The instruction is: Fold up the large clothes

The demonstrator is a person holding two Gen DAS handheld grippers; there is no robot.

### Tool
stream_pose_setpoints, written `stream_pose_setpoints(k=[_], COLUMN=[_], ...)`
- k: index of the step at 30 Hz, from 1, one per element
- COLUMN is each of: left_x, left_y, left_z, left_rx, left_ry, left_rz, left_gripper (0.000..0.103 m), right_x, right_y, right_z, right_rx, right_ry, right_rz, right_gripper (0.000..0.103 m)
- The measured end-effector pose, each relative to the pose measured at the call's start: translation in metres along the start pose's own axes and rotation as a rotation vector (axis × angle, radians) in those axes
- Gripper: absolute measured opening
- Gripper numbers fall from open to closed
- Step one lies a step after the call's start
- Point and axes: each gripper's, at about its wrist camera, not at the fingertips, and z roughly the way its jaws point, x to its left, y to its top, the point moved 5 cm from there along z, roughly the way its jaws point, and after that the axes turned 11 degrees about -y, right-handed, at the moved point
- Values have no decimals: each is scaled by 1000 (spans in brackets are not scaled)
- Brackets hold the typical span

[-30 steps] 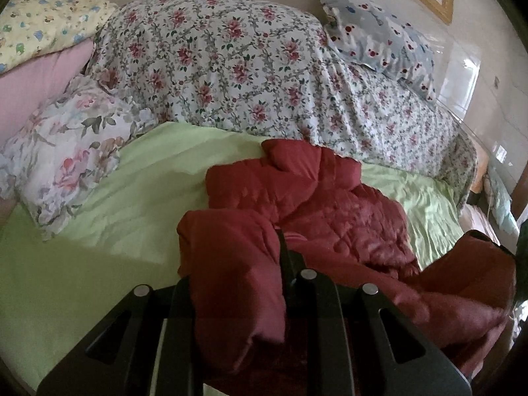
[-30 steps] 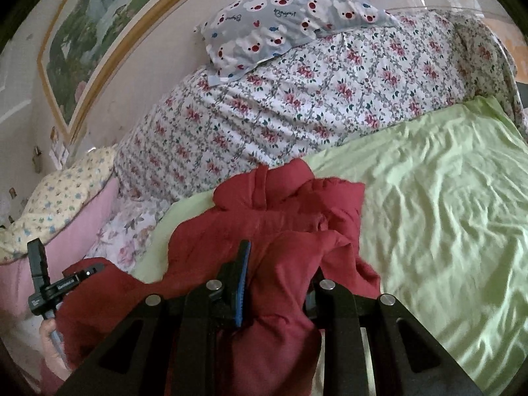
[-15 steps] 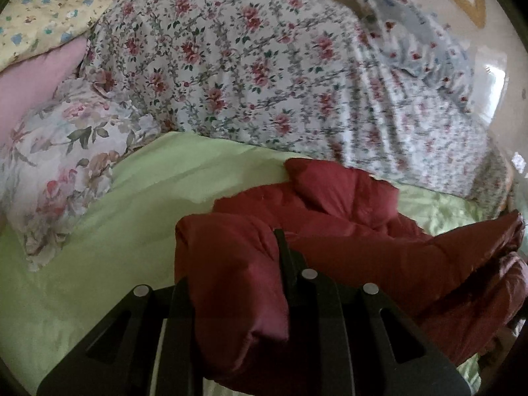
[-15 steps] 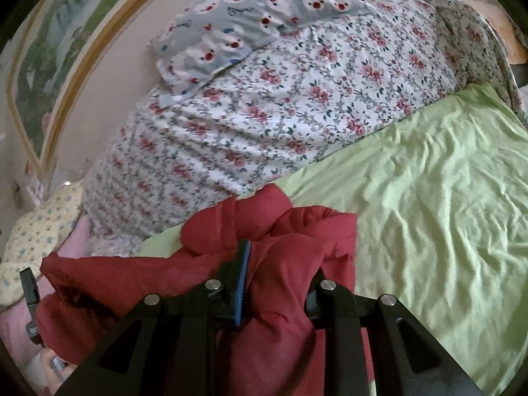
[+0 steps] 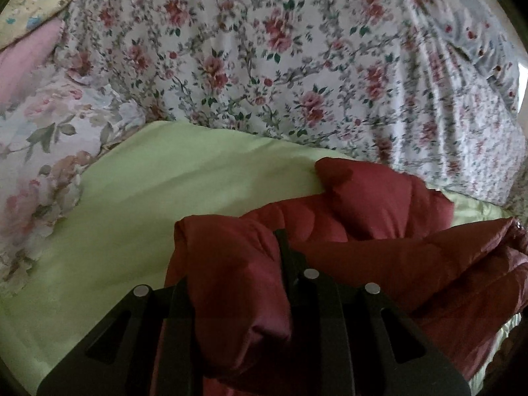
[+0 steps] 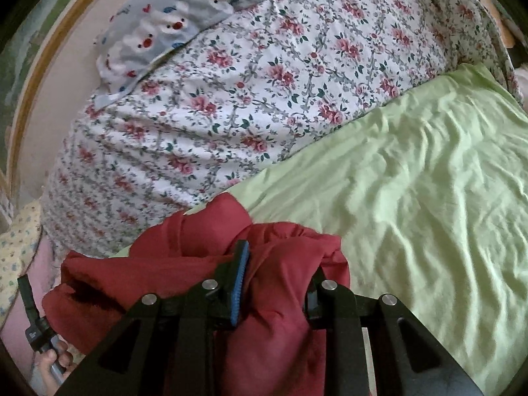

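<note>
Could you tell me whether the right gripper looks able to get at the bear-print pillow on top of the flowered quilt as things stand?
Probably not: the right gripper is clamped on the red jacket, and the bear-print pillow sits beyond the flowered quilt.

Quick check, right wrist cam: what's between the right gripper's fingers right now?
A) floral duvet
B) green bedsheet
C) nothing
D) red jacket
D: a thick bunch of the red jacket sits pinched in the right gripper, while the green bedsheet and floral duvet lie beyond it, untouched.
</note>
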Motion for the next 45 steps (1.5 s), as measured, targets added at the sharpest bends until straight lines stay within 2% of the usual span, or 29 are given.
stream_pose_setpoints(k=[7, 13, 16, 21, 25, 29, 32, 36, 42, 45], left_x=[-2, 3, 6, 7, -5, -28, -49, -58, -54, -52], left_y=[5, 12, 9, 1, -9, -23, -41, -60, -60, -58], left_z=[41, 51, 36, -14, -60, -76, -65, -30, 6, 19], left_rx=[35, 46, 36, -26, -101, -100, -47, 24, 37, 50], left_ry=[14, -24, -61, -82, -101, -171, -191, -152, -80, -56], left_rz=[1, -38, -50, -28, 12, 55, 123, 158, 190, 193], left_gripper=[22, 23, 29, 48, 49, 52, 52, 52, 55, 55], right_x=[-4, -2, -1, 3, 4, 5, 5, 4, 4, 8], right_y=[-6, -4, -4, -5, -5, -5, -4, -4, -2, 3], right_z=[42, 66, 75, 80, 80, 81, 82, 81, 75, 53], right_rx=[13, 24, 31, 32, 26, 29, 33, 35, 27, -13], right_ry=[-78, -123, -139, -131, -141, -149, -150, -139, -122, -117], right_rz=[-24, -41, -50, -74, -73, -78, -79, -71, -57, -55], right_gripper=[25, 25, 25, 26, 26, 28, 29, 30, 32, 40])
